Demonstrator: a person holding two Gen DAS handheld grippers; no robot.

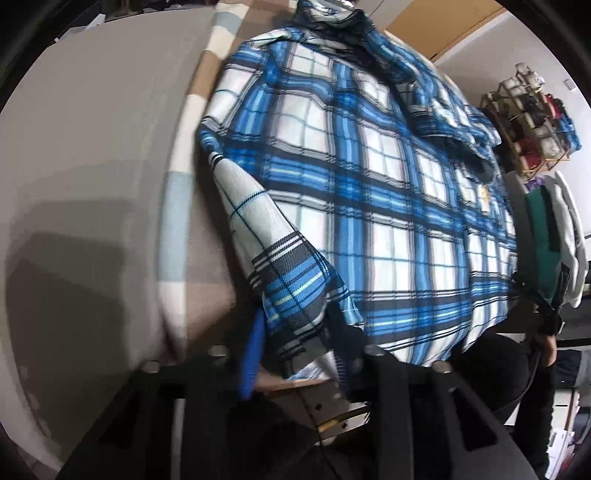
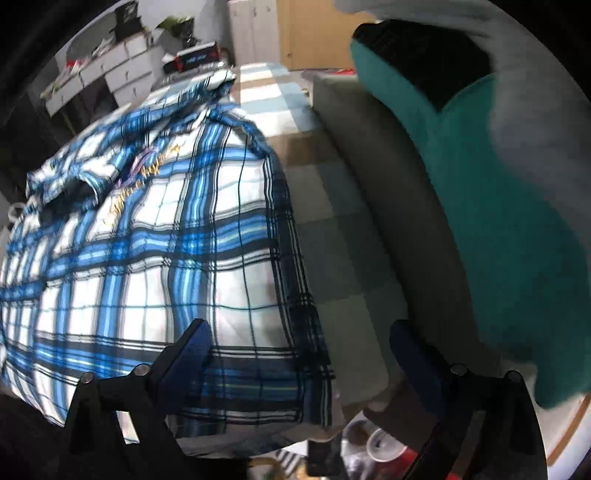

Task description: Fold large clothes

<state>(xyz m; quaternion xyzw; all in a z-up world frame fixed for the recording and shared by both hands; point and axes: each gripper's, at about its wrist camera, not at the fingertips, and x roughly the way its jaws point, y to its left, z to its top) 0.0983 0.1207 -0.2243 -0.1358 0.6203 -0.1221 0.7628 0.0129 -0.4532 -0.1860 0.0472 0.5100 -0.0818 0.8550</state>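
Your blue, white and black plaid flannel shirt (image 1: 369,192) lies spread, back side up, on a counter covered with a pale checked cloth of beige, white and light-blue squares (image 1: 173,221); in the left wrist view its collar end (image 1: 332,14) points away from you and its hem lies nearest the camera. Your left hand-held gripper (image 1: 295,332) has its blue-padded fingers (image 1: 253,354) drawn in on the near corner of the shirt, where a fold of plaid fabric is turned up and stands between them; the pads press against that fold, so it is gripping the shirt. Your right hand-held gripper (image 2: 299,343) sits over the opposite near corner with its jaws spread wide; the left blue finger (image 2: 192,339) overlaps the plaid, the right finger lies over the bare checked cloth beside the shirt's dark-striped side edge, and neither pad presses on the fabric. A teal and grey folded garment (image 2: 498,206) sits on a grey cushion-like block (image 2: 376,177) just beside the shirt on the right. White drawers (image 2: 110,74) stand in the background. Both views are motion-blurred.
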